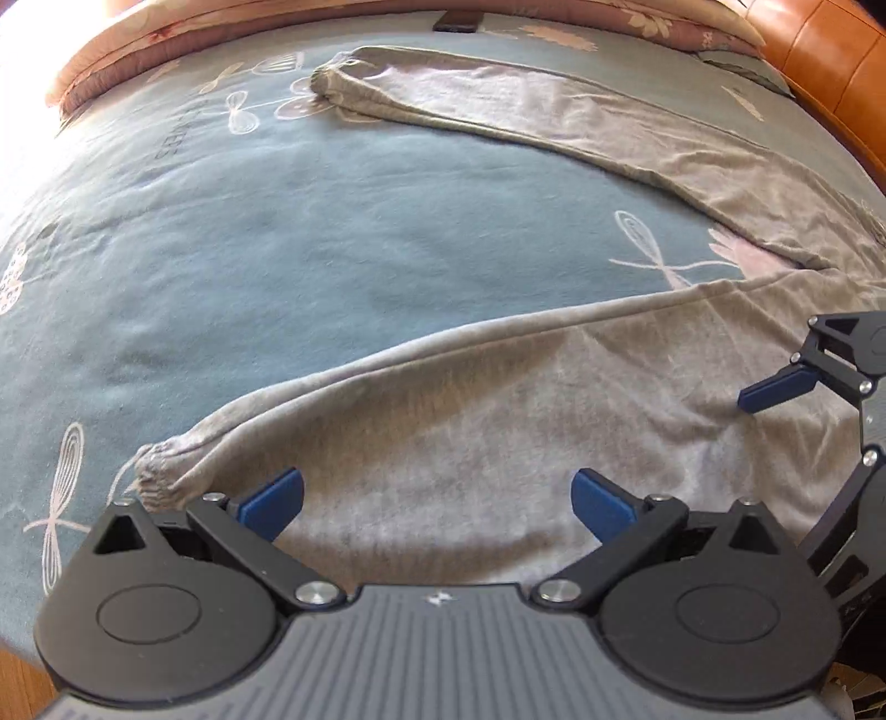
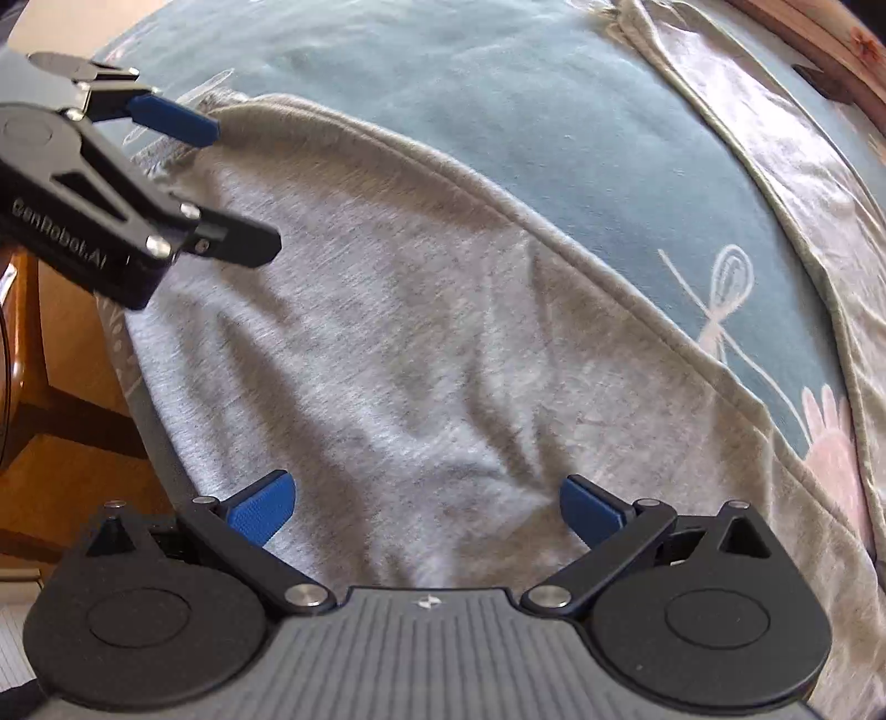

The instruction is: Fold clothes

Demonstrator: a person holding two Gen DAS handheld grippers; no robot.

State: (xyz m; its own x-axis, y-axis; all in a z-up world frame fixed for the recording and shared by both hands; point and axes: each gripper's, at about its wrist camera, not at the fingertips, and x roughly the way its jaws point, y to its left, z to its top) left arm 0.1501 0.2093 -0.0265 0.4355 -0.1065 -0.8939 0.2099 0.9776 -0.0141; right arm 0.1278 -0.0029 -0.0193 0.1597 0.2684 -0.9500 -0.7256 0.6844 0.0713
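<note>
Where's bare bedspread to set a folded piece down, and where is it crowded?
Free: the wide blue bedspread wedge between the two legs of the grey trousers, running out to the left edge of the left wrist view. Also a strip past the far leg's cuff, below the pink quilt. Crowded: the near leg, where left gripper and right gripper both hover open.

White "GenRobot.AI" lettering stood on black left gripper (image 2: 232, 188) body. Faint print on bedsheet (image 1: 221, 288) was unreadable.
</note>
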